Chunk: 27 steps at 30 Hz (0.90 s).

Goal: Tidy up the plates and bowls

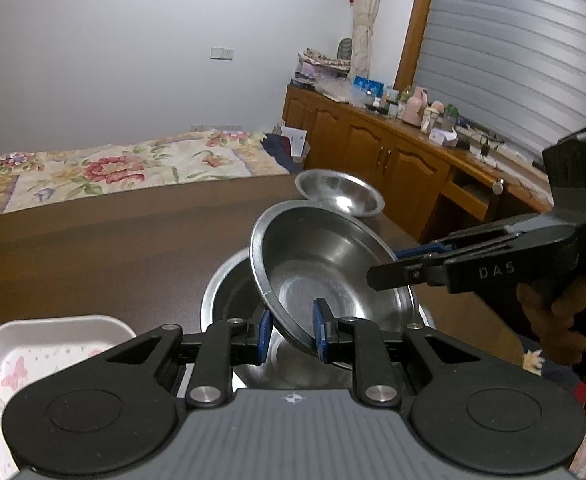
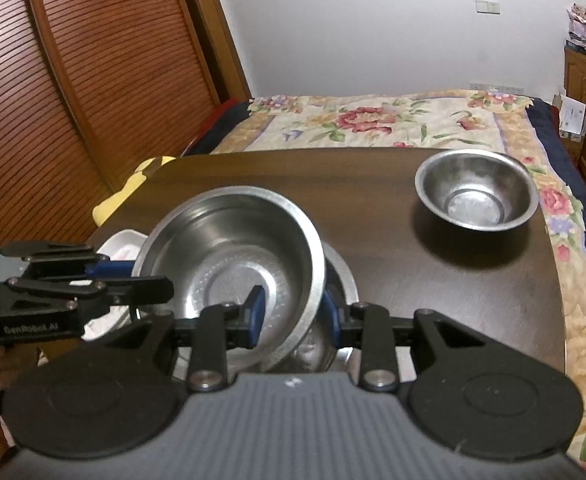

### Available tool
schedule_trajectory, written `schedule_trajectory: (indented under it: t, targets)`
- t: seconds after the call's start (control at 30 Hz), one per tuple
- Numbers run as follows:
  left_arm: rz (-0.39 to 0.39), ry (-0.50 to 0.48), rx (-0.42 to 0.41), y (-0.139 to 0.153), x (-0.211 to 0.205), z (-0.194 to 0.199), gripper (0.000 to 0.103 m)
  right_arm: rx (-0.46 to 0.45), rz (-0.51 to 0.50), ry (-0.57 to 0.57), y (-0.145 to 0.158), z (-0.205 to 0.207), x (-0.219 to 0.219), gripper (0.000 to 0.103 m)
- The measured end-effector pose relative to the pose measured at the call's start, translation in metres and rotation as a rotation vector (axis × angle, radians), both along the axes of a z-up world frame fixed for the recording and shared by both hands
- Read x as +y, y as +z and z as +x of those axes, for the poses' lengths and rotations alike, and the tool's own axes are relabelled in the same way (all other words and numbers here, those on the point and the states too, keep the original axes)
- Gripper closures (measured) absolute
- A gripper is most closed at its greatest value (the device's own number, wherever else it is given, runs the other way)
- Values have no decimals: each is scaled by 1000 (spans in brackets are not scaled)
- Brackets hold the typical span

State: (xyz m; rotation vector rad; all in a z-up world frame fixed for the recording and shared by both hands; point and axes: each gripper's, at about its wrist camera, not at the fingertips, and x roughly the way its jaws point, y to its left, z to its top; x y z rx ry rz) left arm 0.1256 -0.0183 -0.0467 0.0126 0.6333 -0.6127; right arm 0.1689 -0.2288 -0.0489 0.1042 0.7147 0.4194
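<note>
A steel bowl (image 1: 317,256) (image 2: 229,240) hangs tilted just above a wider steel bowl (image 1: 227,296) (image 2: 343,276) on the dark wooden table (image 1: 93,264) (image 2: 413,280). My left gripper (image 1: 291,334) (image 2: 133,276) is shut on its near rim in the left wrist view. On the opposite rim my right gripper (image 2: 293,316) (image 1: 397,264) is shut too. A third, smaller steel bowl (image 1: 341,196) (image 2: 475,196) stands alone at the table's far right corner. Beside the wide bowl lies a white square plate (image 1: 53,344) (image 2: 125,242) with a pink butterfly print.
Behind the table is a bed with a floral quilt (image 1: 113,168) (image 2: 373,120). A wooden cabinet (image 1: 373,148) crowded with bottles runs along the right. A slatted wooden door (image 2: 73,80) stands to the left. A hand (image 1: 553,300) grips the right gripper's handle.
</note>
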Motion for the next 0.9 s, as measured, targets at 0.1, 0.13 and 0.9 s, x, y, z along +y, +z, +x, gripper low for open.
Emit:
schedule_trajectory:
  t: [0.1, 0.13, 0.9]
  targets:
    - [16, -9, 1, -8, -2, 0, 80, 2, -24, -4, -7, -1, 4, 70]
    - [29, -9, -5, -9, -2, 0, 80, 0, -31, -5, -8, -1, 5, 70]
    - [334, 12, -191, -34, -30, -5, 80, -114, -273, 47, -20, -7, 33, 71]
